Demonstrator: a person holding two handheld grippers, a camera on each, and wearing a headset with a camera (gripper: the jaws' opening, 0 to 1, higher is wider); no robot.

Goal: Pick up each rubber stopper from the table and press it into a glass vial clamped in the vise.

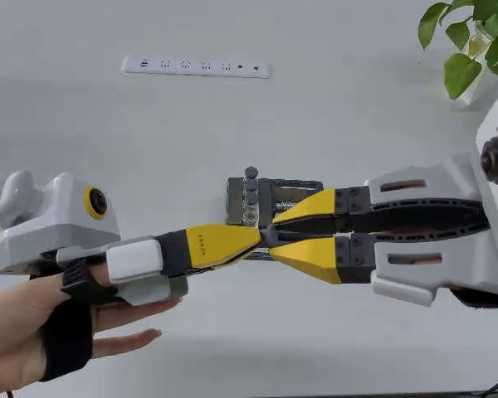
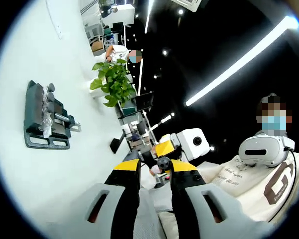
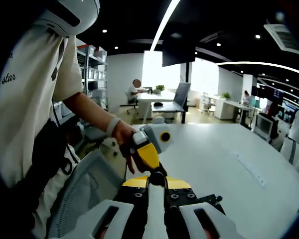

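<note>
Bottom left of the head view: a hand in a black strap holds the left gripper, fingers pointing right across the frame. The right gripper comes in from the right edge, fingers pointing left. The two meet tip to tip at frame centre, above the tabletop. A small dark rubber stopper sits at that meeting point. Right fingers converge narrow and pinch it. Left fingers are seen edge-on here, and in the left gripper view the stopper sits between their tips nearer one side; can't tell if they grip. The stopper is too small to read its axis.

Just behind the tips is the vise, dark, flat on the tabletop, screw running left-right in the frame. The glass vials stand in a short row running up-frame, dark caps on top. Bare tabletop lies open on all sides of the vise; a dark front edge shows at bottom right.

Farther, upper left of centre: a white power strip, long axis left-right. Top right corner: a leafy plant.
</note>
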